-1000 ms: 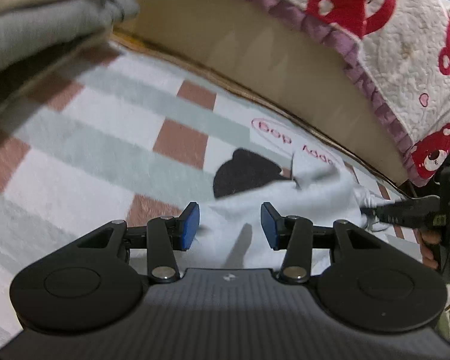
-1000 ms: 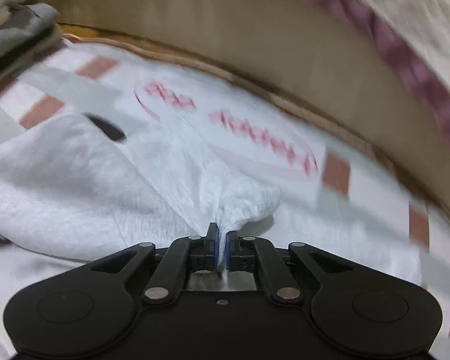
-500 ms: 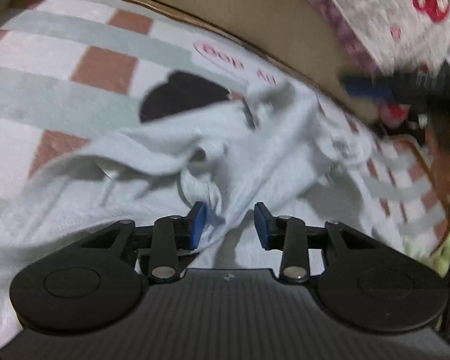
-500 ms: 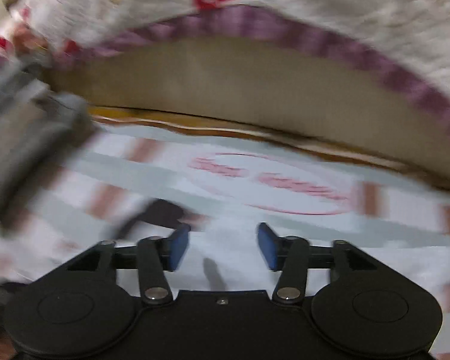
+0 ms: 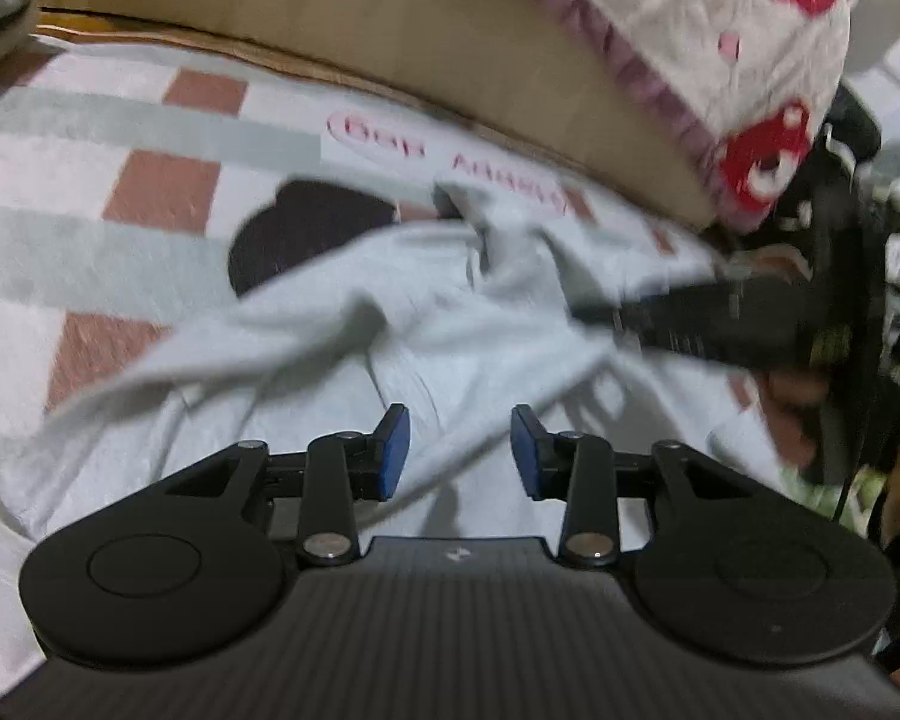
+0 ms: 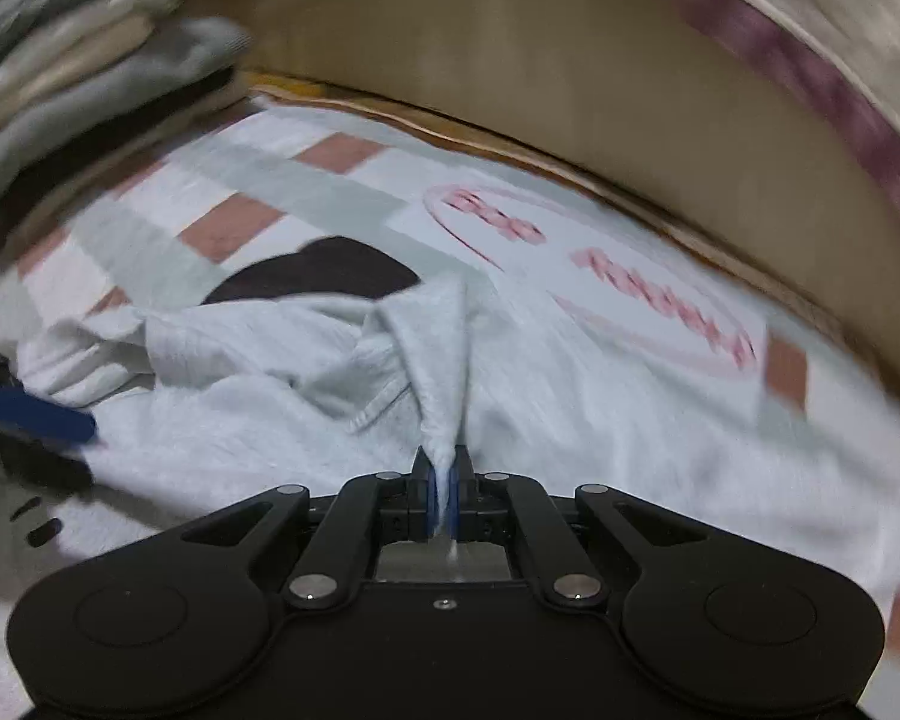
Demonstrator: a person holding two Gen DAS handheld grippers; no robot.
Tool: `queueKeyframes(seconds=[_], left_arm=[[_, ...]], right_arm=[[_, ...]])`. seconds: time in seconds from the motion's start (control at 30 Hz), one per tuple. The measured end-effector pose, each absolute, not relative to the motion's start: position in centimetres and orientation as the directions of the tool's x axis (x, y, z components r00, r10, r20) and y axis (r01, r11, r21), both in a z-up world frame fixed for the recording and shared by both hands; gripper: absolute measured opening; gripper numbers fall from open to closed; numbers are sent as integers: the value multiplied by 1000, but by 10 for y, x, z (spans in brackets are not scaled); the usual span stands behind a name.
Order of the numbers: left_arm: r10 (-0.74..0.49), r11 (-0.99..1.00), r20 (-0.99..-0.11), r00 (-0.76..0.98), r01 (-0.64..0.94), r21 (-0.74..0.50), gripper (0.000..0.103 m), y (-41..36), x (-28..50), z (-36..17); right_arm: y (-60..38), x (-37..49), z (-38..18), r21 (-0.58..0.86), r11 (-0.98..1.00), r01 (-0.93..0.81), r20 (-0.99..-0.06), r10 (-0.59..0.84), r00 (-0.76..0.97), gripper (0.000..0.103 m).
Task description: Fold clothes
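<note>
A light grey garment [image 5: 426, 324] lies crumpled on a checked blanket [image 5: 156, 192]. My left gripper [image 5: 459, 450] is open, its blue pads just above the cloth, holding nothing. My right gripper [image 6: 446, 492] is shut on a pinched fold of the grey garment [image 6: 306, 360], which rises in a peak to its pads. The right gripper also shows in the left wrist view [image 5: 708, 318] as a dark blurred shape over the garment's right side. A blue pad of the left gripper [image 6: 42, 420] shows at the left edge of the right wrist view.
A stack of folded clothes [image 6: 84, 78] stands at the far left. A tan bed side [image 6: 570, 72] with a quilt of red bears [image 5: 750, 60] runs along the back. A dark patch [image 6: 312, 270] is printed on the blanket beside the garment.
My right gripper was shut on the cloth, open half a second ago, and is now shut on a fold again. My left gripper stays open and has shifted over the garment.
</note>
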State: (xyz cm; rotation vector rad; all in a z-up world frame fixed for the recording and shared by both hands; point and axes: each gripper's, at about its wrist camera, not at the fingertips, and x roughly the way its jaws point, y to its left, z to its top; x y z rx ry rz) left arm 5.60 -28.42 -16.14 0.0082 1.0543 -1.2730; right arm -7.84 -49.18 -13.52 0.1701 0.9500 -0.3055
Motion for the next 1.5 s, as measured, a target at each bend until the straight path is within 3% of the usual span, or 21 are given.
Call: queueKeyframes(seconds=[0.2,0.33,0.37,0.4,0.43,0.47,0.57,0.63,0.67,0.77,0.87,1.03,1.1,1.17,1.27,1.4,1.5], left_arm=[[-781,378,-613,-124,687,-621,40,-300,74,-185],[-767,339,-600,-226,652,-678,60,-325,70,-207],[-761,344,-610,-222,660,-668,57,-330,68,-210],[-753,359,-627,-198,675,-644,54,-333,66,-212],[-745,369,-642,-178,691,-621,30,-335,65,-212],[-744,367,-650,-155,717,-592,0,-335,64,-207],[-778,341,-625,-65,792,-506,0,-325,63,-176],[-831,335,-557,5,803,-493,0,-312,74,-144],[-857,342,-513,48,798,-496,0,-304,85,-129],[-894,417,-390,222,729,-543,0,-271,137,-94],[-902,426,-361,235,608,-670,0,-241,180,-95],[-847,484,-521,109,567,-667,3,-245,157,-136],[-825,476,-565,20,564,-675,3,-258,143,-151],[-793,461,-608,-35,619,-636,3,-277,129,-158],[-764,418,-636,-112,665,-619,5,-300,110,-167],[-723,390,-666,-183,687,-613,10,-321,89,-185],[-685,388,-695,-218,699,-601,35,-330,76,-203]], right_arm=[[-505,-101,-156,131,927,352,-812,-103,574,3],[-510,-100,-162,183,917,355,-795,-74,602,4],[-511,-100,-162,194,915,353,-792,-67,607,4],[-513,-101,-162,207,914,348,-787,-55,615,4],[-514,-101,-161,221,914,341,-781,-43,623,4],[-514,-102,-160,238,913,330,-771,-28,636,4],[-516,-104,-151,302,910,285,-723,24,690,4],[-520,-103,-143,341,904,259,-684,50,728,4],[-524,-98,-136,341,903,261,-681,46,731,10],[-536,-81,-117,342,901,266,-670,36,741,18],[-548,-65,-98,342,900,271,-660,25,751,26],[-555,-37,-73,316,914,253,-675,30,737,26],[-542,-25,-73,271,938,215,-724,51,688,33],[-528,-11,-81,200,953,228,-797,23,604,49],[-530,3,-99,179,932,315,-855,-10,518,51],[-553,15,-124,256,864,433,-881,25,472,56],[-568,20,-142,310,809,500,-890,63,451,56]])
